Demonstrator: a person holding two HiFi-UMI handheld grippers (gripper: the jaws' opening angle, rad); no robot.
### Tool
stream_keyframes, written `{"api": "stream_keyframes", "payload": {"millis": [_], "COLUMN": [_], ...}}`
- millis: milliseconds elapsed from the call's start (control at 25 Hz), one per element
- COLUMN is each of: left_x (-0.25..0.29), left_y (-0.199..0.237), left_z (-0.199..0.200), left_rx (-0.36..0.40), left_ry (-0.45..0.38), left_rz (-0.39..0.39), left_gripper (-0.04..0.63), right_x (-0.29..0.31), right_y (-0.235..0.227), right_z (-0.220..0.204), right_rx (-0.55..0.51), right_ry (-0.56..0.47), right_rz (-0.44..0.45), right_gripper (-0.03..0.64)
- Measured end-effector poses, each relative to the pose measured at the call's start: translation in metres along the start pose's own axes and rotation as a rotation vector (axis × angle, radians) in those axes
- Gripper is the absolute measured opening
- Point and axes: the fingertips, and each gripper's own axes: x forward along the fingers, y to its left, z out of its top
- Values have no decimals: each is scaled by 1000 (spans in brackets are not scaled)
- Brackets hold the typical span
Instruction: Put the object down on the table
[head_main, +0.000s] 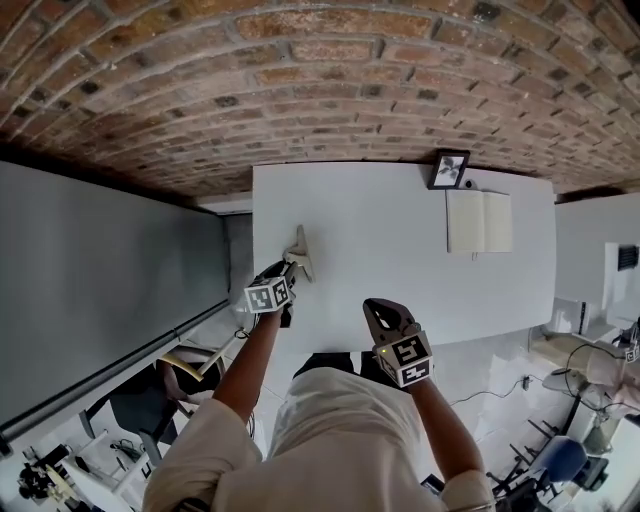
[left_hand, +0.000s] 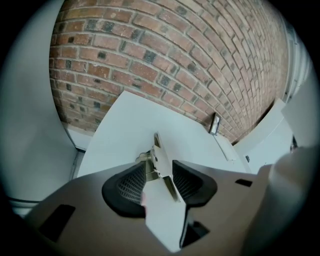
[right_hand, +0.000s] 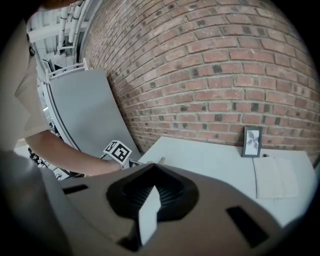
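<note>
A small pale metal bracket (head_main: 300, 250) rests on the white table (head_main: 400, 280) near its left edge. My left gripper (head_main: 290, 263) is right behind it. In the left gripper view the bracket (left_hand: 159, 159) stands between the two black ribbed pads (left_hand: 131, 184), and the left gripper (left_hand: 160, 169) is open, its pads wide apart and not pressing on the bracket. My right gripper (head_main: 383, 312) hovers over the table's near edge, well right of the bracket. In the right gripper view the right gripper (right_hand: 156, 189) has its pads together with nothing between them.
A framed picture (head_main: 450, 168) leans on the brick wall at the table's far right, with a cream notebook (head_main: 479, 221) in front of it. A large grey board (head_main: 100, 290) stands left of the table. A chair (head_main: 190, 365) sits below the table's left edge.
</note>
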Motion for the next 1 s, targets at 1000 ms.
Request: {"api": "stream_keyframes", "payload": {"millis": [1000], "left_x": [-172], "left_y": [-105], "left_z": [24], "left_rx": [176], "left_ry": [-347], "left_rz": [34], "left_gripper": [92], "right_x": [-99], "right_y": [25], "right_z": [32], "right_rx": [-204], "right_ry": [-122], "right_rz": [66], "right_gripper": [3]}}
